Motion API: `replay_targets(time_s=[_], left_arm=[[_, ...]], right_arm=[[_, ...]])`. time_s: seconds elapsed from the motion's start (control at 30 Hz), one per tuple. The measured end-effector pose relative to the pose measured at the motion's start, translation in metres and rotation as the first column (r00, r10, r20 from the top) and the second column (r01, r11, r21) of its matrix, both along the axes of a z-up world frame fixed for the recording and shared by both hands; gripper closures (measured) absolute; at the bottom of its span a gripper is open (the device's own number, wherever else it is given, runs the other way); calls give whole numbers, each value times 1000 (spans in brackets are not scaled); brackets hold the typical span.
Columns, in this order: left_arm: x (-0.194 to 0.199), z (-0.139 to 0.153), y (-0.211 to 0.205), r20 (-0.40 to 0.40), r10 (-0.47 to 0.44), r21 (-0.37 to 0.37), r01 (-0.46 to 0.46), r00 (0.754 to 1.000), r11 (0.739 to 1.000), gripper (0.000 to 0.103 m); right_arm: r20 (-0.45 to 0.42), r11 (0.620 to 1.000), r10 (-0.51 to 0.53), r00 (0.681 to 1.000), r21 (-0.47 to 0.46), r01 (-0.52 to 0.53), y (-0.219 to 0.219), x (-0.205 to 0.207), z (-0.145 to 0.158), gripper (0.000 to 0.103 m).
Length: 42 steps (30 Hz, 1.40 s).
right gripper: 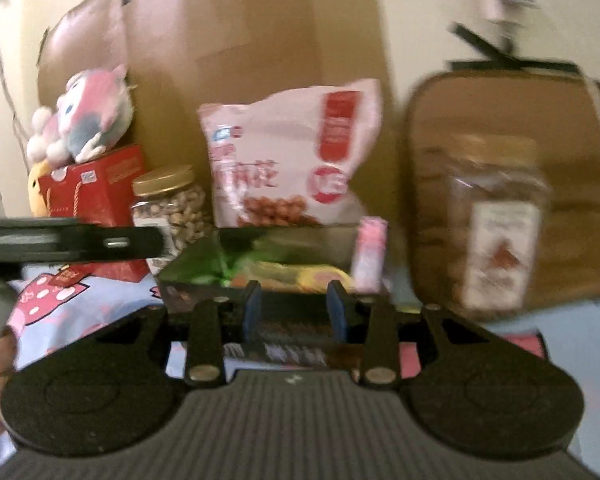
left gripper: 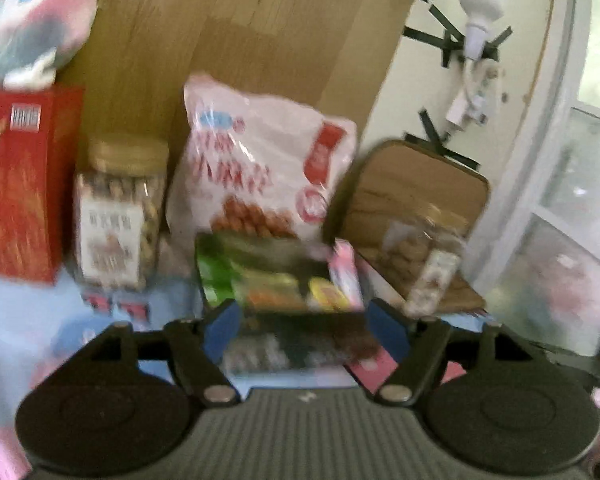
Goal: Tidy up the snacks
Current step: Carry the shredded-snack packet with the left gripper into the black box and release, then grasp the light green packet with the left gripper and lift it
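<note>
Two risks stand out for us, and we take them view by view.

From the left wrist camera, our left gripper (left gripper: 306,330) has its blue pads (left gripper: 220,332) spread apart on either side of a dark open snack box (left gripper: 300,344), and we see no pad pressing on it, so we judge it open and holding nothing. The box lies low on the patterned sheet (left gripper: 16,312), with a green packet (left gripper: 216,268) and a slim pink packet (left gripper: 346,276) standing in it. Behind it leans a big white snack bag (left gripper: 260,160), with a nut jar (left gripper: 120,212) and a red gift box (left gripper: 24,184) to the left and a second jar (left gripper: 432,256) on a brown tray (left gripper: 412,184) to the right. The picture is smeared, so a closing move now could miss the box wall or tip the loose packets out.

From the right wrist camera, our right gripper (right gripper: 294,312) holds its pads (right gripper: 252,312) fairly close together over the near edge of the same snack box (right gripper: 292,320). Whether they pinch the rim we cannot tell through the blur. The other gripper's black body (right gripper: 72,242) crosses the left side, near the nut jar (right gripper: 168,208). If that grip is only partial, pulling the box could make it slip or spill. The leaning snack bag (right gripper: 292,152) could topple onto it, and the tall jar (right gripper: 496,224) stands close on the right, easy to knock.
</note>
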<state>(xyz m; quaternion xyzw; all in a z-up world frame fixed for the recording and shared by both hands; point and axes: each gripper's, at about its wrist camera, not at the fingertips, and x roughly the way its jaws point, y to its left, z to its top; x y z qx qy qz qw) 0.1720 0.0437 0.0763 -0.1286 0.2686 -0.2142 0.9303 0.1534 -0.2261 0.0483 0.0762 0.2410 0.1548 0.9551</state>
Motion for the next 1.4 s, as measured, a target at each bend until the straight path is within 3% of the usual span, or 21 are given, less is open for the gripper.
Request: replay_targets(time_s=[0.17,0.3,0.47,0.53,0.6,0.63,0.67,0.73,0.83,1.0,1.2,1.4], left_arm=[[-12,-33,-7,-133,-82,-54,75,988,996,30],[-10,-48,-21,-204,-128,-78,114,971,990,30],[9,-63,-40,-272,-158,-82,141,949,987,30],[18,-73,-49,-309,-170,-73,155,936,985,32],[18,-74,-56,-290,-174,-42,169,941,985,33],[17,-74,-59,-288,-183,-38,180,940,983,41],[16,-74,-60,-297,-210,-55,203,931,978,43],[9,-73,-58,-288,-195,-32,194,938,981,44],[-2,-71,-42,-290,-159,-31,157,944,987,44],[-33,-57,10,-251,-41,-37,32,967,999,44],[-83,-53,74,-224,97,-69,-115,970,991,43],[-109,-63,107,-231,142,-90,-167,962,982,43]], right_arm=[[-165,986,-31,986,157,57,-39,-27,-28,63],[-254,968,11,967,244,53,-42,-40,-44,63],[-290,988,104,951,139,-66,-3,-41,-51,63],[-265,991,118,957,87,-98,11,-42,-51,61],[-243,991,133,961,28,-130,23,-43,-47,61],[-237,989,143,961,11,-144,27,-44,-46,59],[-242,985,166,956,5,-170,32,-44,-46,59],[-263,981,185,947,-7,-193,41,-42,-48,58],[-226,978,185,956,-56,-203,57,-45,-46,58],[-198,957,277,940,-33,-289,88,-51,-36,59],[-159,895,428,890,-61,-441,147,-72,-22,59],[-182,829,528,830,-100,-550,189,-95,-30,59]])
